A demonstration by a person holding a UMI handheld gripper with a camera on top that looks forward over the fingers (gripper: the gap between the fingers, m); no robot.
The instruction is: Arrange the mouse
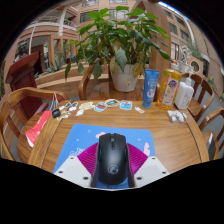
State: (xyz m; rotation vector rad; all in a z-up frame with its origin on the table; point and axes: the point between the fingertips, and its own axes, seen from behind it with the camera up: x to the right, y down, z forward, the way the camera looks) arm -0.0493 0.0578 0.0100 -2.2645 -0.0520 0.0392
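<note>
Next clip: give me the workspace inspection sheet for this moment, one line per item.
Surface: round wooden table, blue mat on it.
Job's things: black mouse between the fingers, over the blue mat.
Clutter: potted plant, bottles, small packets in a row, pink item.
Grippers: gripper with pads at both sides of the mouse; whether they press on it is unclear.
Cables: nothing seen.
Surroundings: wooden chairs, building beyond.

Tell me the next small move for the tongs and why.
Probably lower the mouse onto the blue mat and release. The tongs appear shut on the black mouse, both pink pads against its sides, and it sits over the mat on the wooden table.
</note>
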